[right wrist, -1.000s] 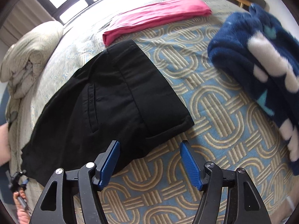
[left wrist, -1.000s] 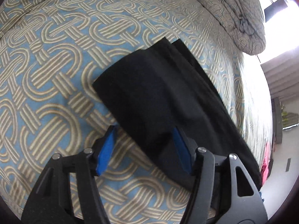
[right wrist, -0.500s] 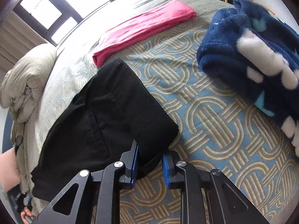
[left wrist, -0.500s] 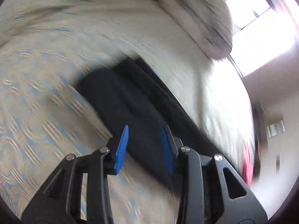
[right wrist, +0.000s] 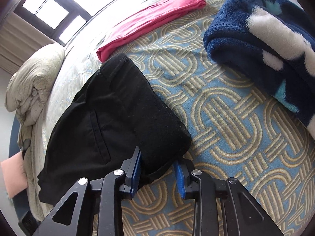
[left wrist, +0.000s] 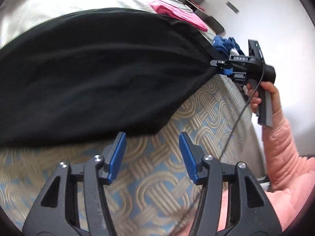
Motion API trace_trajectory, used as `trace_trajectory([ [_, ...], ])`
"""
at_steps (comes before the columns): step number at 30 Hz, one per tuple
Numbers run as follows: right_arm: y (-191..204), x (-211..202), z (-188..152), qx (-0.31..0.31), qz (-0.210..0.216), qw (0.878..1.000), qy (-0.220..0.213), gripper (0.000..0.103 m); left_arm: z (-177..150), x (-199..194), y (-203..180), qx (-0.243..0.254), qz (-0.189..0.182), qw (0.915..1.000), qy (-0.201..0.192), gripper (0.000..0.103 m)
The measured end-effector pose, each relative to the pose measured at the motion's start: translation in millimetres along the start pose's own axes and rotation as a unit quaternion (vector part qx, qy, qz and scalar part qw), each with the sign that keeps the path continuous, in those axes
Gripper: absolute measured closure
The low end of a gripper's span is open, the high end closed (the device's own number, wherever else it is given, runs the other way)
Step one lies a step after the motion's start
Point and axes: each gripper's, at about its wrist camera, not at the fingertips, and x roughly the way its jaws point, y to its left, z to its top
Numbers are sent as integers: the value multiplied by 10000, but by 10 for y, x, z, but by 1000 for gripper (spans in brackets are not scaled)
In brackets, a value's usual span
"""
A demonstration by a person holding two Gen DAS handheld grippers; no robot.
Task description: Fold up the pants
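Note:
The black pants (right wrist: 110, 122) lie folded on the patterned bed cover. My right gripper (right wrist: 158, 169) is shut on the near corner of the pants. In the left wrist view the pants (left wrist: 94, 74) stretch across the upper frame, and the right gripper (left wrist: 222, 66) pinches their corner there, held by a hand in a pink sleeve. My left gripper (left wrist: 152, 155) is open and empty, just below the edge of the pants, over the bed cover.
A folded pink garment (right wrist: 151, 21) lies beyond the pants. A blue and white fleece blanket (right wrist: 261, 45) lies at the right. A bunched duvet (right wrist: 29, 82) sits at the far left by the window. The bed edge (left wrist: 248, 116) is at the right in the left wrist view.
My right gripper closed on the pants corner. My left gripper closed partly, then opened again and swung round so it now looks along the pants toward the right gripper.

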Motion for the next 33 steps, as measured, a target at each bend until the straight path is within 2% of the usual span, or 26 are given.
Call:
trace_trajectory([
  [4, -76, -14, -25, 123, 161, 9998, 11, 72, 89, 176, -4, 134, 180, 9992, 332, 46],
  [5, -84, -18, -27, 142, 193, 9997, 15, 72, 103, 178, -1, 159, 181, 9993, 296, 45],
  [8, -111, -29, -29, 139, 239, 9996, 16, 72, 160, 229, -68, 252, 314, 9991, 121, 35],
  [10, -114, -22, -32, 116, 236, 9997, 13, 72, 236, 274, -173, 454, 336, 9984, -20, 34],
  [12, -120, -14, -35, 128, 245, 9996, 10, 71, 291, 423, -345, 783, 410, 9961, 32, 34],
  [14, -116, -8, -22, 142, 252, 9996, 13, 71, 294, 509, -479, 1101, 799, 9907, 95, 39],
  [15, -112, -14, -25, 139, 256, 9996, 12, 71, 263, 504, -517, 1266, 955, 9873, 98, 50],
  [16, -110, -21, -26, 123, 255, 9996, 11, 71, 234, 486, -534, 1340, 1023, 9857, 97, 60],
  [18, -112, -24, -23, 91, 269, 9996, 22, 71, 142, 320, -455, 1250, 849, 9885, 56, 66],
  [19, -109, -16, -22, 85, 276, 9996, 30, 71, 114, 250, -419, 1146, 666, 9912, 16, 66],
  [21, -109, -3, -12, 60, 276, 9996, 45, 71, 86, 159, -350, 1060, 548, 9928, -44, 67],
  [26, -55, -19, 17, -135, 186, 9997, 69, 69, 125, 269, -264, 842, 714, 9938, -125, 68],
  [28, -65, -35, 24, -111, 170, 9998, 54, 66, 171, 345, -227, 704, 713, 9949, -144, 68],
  [30, -101, -45, 41, 26, 194, 9998, -3, 58, 200, 383, -203, 602, 665, 9958, -167, 68],
  [32, -152, -27, 65, 263, 339, 9991, -56, 55, 216, 386, -227, 690, 731, 9949, -114, 76],
  [33, -155, -15, 68, 319, 395, 9987, -69, 61, 214, 363, -263, 793, 871, 9930, -84, 88],
])
